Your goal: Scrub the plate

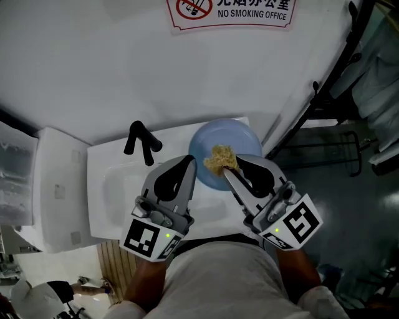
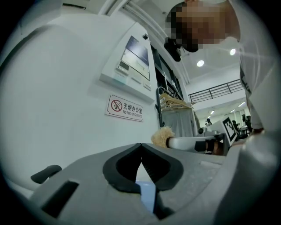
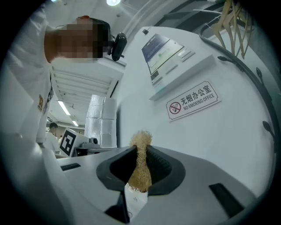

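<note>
Both claws are clamped — left gripper (image 1: 188, 162) on the plate (image 1: 227, 132) rim, right gripper (image 1: 234, 165) on the scrubber (image 1: 218, 159); at frame centre, hold steady and rub firm circles.

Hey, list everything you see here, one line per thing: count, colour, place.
round light-blue plate: one, light blue, at the sink's right end.
tan fibrous scrub pad: one, tan, over the plate.
black tap: one, black, at the sink's back edge.
white sink: one, white, against the wall.
no-smoking sign: one, red and white, on the wall.
left gripper: one, grey and black, fingers shut on the plate's rim.
right gripper: one, grey and black, shut on the scrub pad.
</note>
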